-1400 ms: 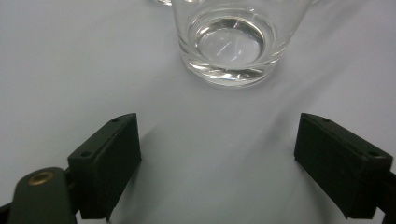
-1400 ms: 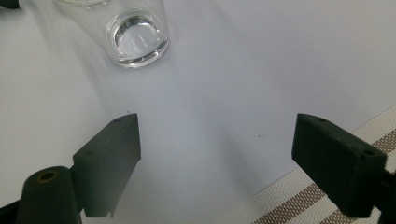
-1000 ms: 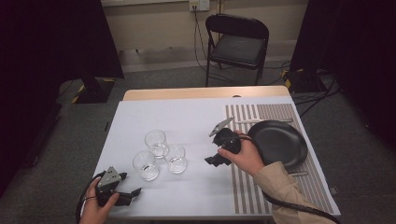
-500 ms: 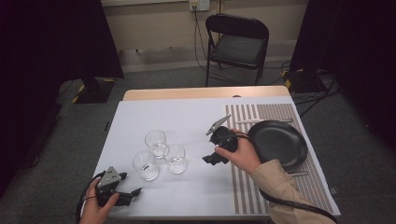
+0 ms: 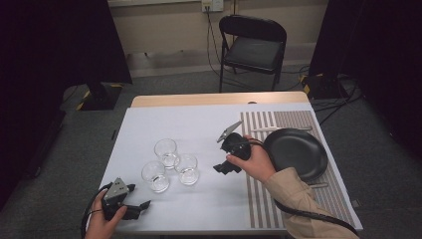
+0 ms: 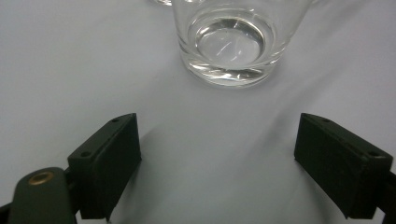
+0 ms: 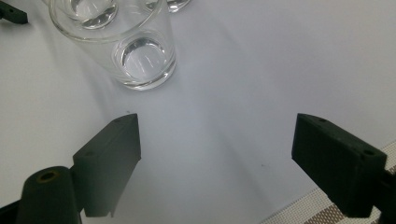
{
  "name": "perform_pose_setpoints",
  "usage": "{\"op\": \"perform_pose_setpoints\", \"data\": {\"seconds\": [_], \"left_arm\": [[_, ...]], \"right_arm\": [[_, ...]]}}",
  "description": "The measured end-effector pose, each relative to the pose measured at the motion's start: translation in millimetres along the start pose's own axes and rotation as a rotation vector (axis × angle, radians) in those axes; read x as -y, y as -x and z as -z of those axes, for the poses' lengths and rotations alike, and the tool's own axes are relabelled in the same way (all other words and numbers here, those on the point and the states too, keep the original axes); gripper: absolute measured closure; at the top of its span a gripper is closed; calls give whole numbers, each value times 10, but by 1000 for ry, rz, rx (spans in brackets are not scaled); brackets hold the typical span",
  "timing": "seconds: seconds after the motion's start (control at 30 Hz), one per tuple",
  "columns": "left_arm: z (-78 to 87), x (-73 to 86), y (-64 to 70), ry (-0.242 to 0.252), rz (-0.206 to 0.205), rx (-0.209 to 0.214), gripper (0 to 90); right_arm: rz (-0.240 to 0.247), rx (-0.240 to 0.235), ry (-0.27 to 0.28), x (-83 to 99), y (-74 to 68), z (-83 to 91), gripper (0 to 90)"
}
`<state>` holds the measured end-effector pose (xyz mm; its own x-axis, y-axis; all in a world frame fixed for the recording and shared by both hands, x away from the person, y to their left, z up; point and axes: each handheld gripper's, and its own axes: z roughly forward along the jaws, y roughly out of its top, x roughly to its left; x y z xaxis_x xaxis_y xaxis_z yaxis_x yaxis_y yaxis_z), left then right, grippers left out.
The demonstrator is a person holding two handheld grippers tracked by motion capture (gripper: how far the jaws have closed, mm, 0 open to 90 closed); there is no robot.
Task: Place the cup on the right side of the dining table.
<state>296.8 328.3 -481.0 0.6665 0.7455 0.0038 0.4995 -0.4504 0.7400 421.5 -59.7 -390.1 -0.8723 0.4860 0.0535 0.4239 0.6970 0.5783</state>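
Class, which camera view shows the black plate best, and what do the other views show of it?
The high view shows the black plate best: nearly its whole round outline on the striped mat, beside the right gripper. The right gripper view catches just a corner of that mat; the left gripper view faces a glass.

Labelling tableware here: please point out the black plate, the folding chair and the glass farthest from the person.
Black plate (image 5: 298, 149), high view, its centre.
Folding chair (image 5: 253, 51), high view, its seat.
Farthest glass (image 5: 165, 151), high view, its bowl.

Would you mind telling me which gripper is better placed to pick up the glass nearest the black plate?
The right gripper: open, it sits just beside that glass and faces it. The left gripper is nearer another glass.
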Motion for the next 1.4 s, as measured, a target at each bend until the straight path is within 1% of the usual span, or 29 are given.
{"op": "perform_pose_setpoints", "data": {"seconds": [0.07,0.17,0.23,0.37,0.47,1.23,1.27,1.4], "left_arm": [[0,0,0,0,0,0,136],[0,0,0,0,0,-1,136],[0,0,0,0,-1,0,136],[0,0,0,1,-1,0,136],[0,1,0,1,-1,0,136],[0,1,0,1,-1,0,136],[1,1,0,1,-1,0,136],[1,1,-1,0,-2,0,136]], "right_arm": [[-3,-3,-1,-10,0,2,147],[5,-1,4,-26,5,-1,147],[-1,-5,2,-36,-2,-8,147],[11,-10,-4,-59,-7,-34,147],[5,-9,-7,-69,-13,-35,147],[23,-17,3,-212,-28,-54,147],[18,-21,7,-218,-34,-58,147],[20,-21,-1,-246,-42,-66,148]]}}
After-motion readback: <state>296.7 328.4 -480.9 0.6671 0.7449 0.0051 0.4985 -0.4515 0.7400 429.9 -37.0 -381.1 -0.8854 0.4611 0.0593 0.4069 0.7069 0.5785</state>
